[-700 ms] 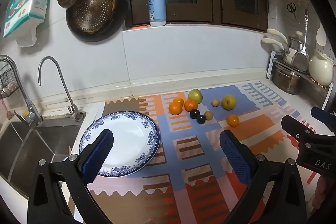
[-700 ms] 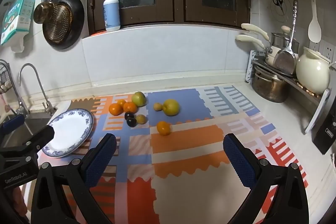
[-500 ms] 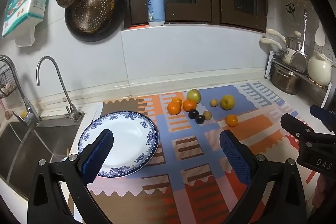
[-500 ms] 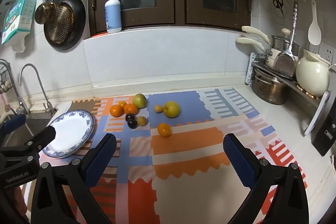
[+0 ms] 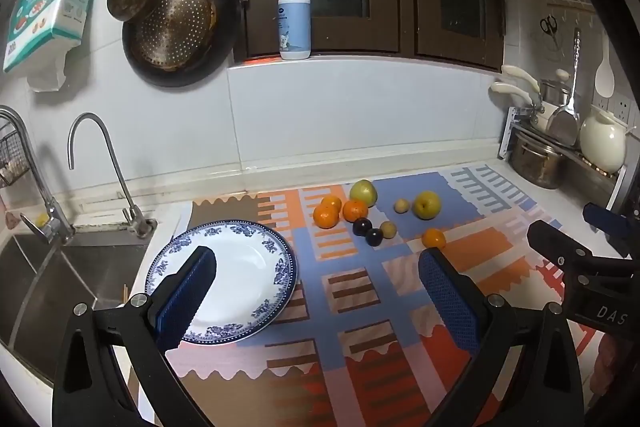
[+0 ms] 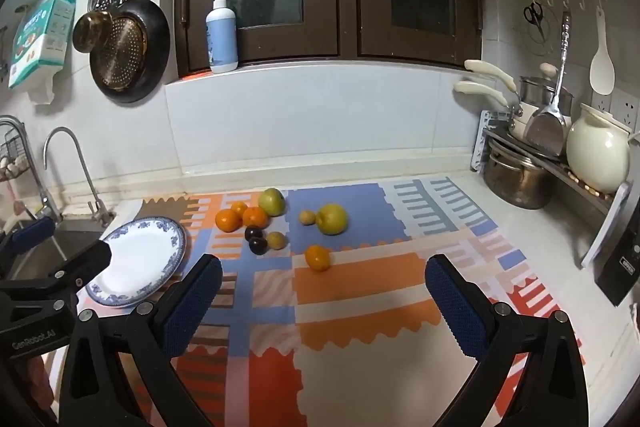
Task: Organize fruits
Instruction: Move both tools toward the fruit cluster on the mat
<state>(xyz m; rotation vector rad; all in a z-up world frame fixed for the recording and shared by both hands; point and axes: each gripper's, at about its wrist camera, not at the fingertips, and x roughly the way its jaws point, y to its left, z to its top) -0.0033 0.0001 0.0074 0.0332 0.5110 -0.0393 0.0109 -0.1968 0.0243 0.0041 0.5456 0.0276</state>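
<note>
Nearest the cameras, the left gripper [image 5: 316,275] and the right gripper [image 6: 323,277] both hung above the counter with their blue-padded jaws spread wide and nothing between them. Under them lay a patterned mat [image 6: 360,307] in orange, blue, red and brown blocks. On its left edge, beside the sink [image 5: 44,279], sat a white plate [image 5: 240,267] with a blue flowered rim, bare of fruit.

Farther back on the mat the fruits lay loose in a small scatter. A lone orange [image 6: 318,257] sat closest, apart from the rest. Behind it, two dark plums [image 6: 255,239] touched each other, with a small tan fruit [image 6: 276,240] just beside them. Three more oranges [image 6: 241,216] huddled together, and a green apple [image 6: 272,201] rested against their far side. To the right were a larger yellow-green fruit [image 6: 332,219], perhaps a pear, and a small tan one [image 6: 307,217] touching it.

Beyond stood the tiled wall, with a pump bottle [image 6: 221,35] on the ledge.
</note>
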